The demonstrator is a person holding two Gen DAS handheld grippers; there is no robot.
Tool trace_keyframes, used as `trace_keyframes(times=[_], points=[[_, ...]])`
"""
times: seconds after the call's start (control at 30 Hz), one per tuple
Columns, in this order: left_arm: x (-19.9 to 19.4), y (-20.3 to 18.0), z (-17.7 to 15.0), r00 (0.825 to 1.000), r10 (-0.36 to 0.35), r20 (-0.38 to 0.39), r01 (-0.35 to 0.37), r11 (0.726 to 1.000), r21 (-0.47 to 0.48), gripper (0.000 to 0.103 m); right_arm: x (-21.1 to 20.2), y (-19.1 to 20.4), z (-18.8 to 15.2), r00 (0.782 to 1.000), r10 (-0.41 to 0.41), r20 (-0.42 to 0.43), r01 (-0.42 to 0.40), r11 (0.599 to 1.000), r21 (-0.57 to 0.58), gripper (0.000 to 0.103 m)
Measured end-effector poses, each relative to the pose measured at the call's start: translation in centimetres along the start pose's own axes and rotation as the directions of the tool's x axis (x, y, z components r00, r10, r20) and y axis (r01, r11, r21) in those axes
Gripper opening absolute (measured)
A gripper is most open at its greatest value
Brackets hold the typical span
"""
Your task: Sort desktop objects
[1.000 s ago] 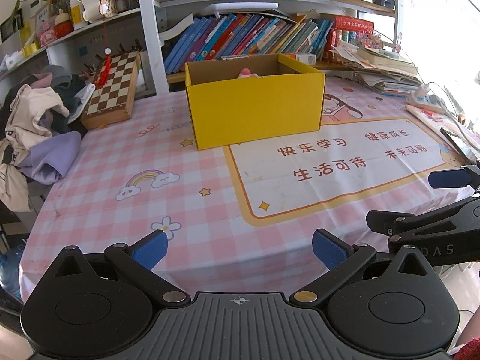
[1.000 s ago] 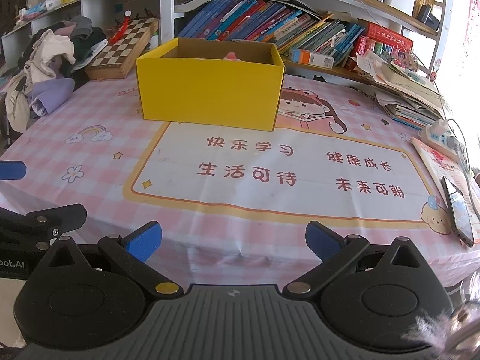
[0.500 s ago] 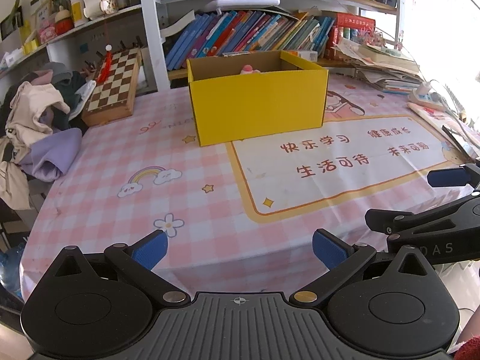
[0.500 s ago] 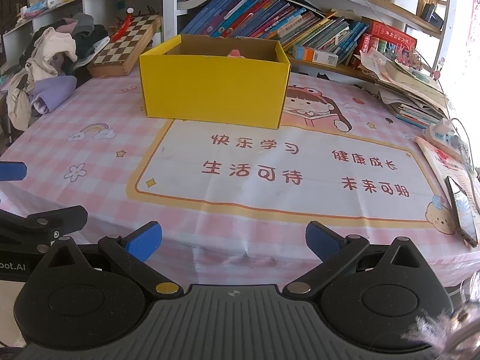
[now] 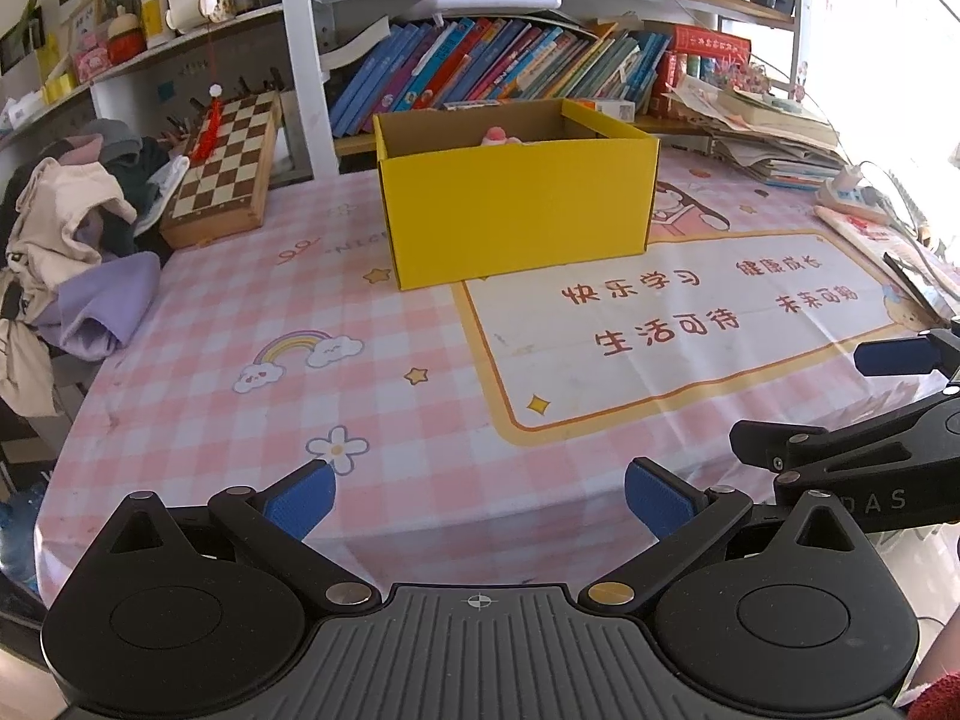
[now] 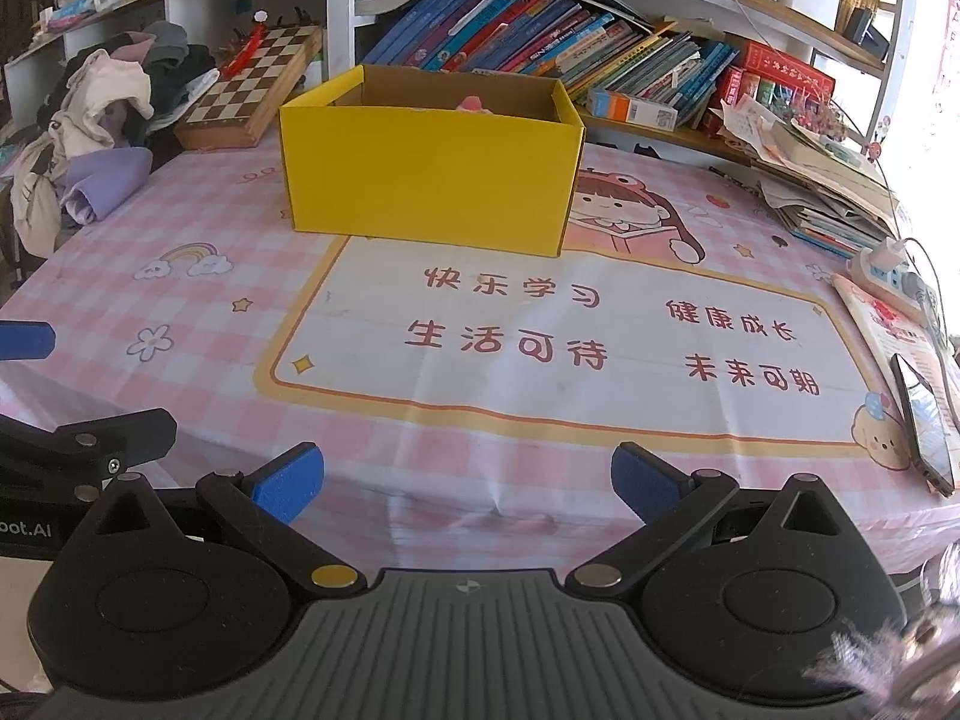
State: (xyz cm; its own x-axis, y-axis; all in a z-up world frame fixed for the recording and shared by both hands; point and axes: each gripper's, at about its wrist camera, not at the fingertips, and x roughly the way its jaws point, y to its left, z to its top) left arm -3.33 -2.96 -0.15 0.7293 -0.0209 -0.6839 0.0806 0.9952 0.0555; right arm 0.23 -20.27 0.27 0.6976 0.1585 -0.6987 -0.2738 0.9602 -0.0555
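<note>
Jaws spread at the tablecloth's (image 5: 252, 324) near edge, box (image 5: 516, 222) well beyond.

Yellow cardboard box (image 5: 516, 222) sitting upright and open on my desk's far side, little pink thing (image 5: 497, 135) just peeking over its rim

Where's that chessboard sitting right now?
The chessboard sits at the far left of the table in both wrist views, propped against the white shelf post, between the pile of clothes and the yellow box.
</note>
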Motion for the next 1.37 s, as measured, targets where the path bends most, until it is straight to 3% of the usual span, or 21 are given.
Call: trace_keyframes(times=[1.37], points=[[0.45, 0.22, 0.41, 1.000, -0.004, 0.000, 0.004, 1.000, -0.010, 0.103, 0.39, -0.05, -0.03, 1.000, -0.001, -0.005, 0.001, 1.000, 0.001, 0.103]])
